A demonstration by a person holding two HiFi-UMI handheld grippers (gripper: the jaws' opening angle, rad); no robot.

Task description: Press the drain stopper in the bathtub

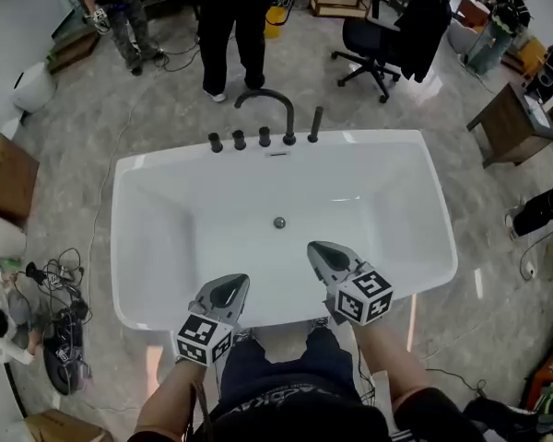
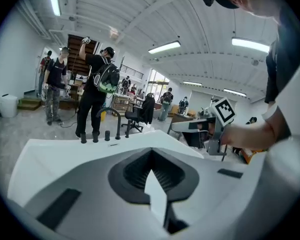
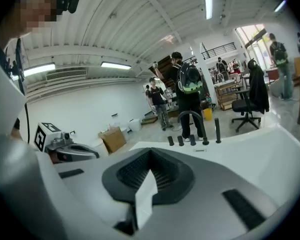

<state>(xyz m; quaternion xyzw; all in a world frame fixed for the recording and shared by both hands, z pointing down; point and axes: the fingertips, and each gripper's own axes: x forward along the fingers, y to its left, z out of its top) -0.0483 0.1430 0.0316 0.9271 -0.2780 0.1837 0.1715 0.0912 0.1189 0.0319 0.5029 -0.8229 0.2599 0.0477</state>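
Over the near side of the white bathtub, two grippers, each held in one hand, tips aimed toward the far end. Left gripper just past the near rim, jaws pressed together with nothing between the pads, its marker cube at the near end. Right gripper a little farther in and to the right, jaws likewise closed and empty, with a cube of its own close above the rim. Small round drain stopper at the middle of the tub floor, beyond both sets of tips and apart from them, untouched; in left-right terms between the two grippers, nearer the right one. Tub floor around it bare and white. On the far rim, a black arched spout and beside it a row of short black knobs. Beyond the tub, on the grey floor, a standing person in dark trousers; far right, a black office chair with a dark garment over its back. Left of the tub, a cardboard box and, nearer, a tangle of cables.
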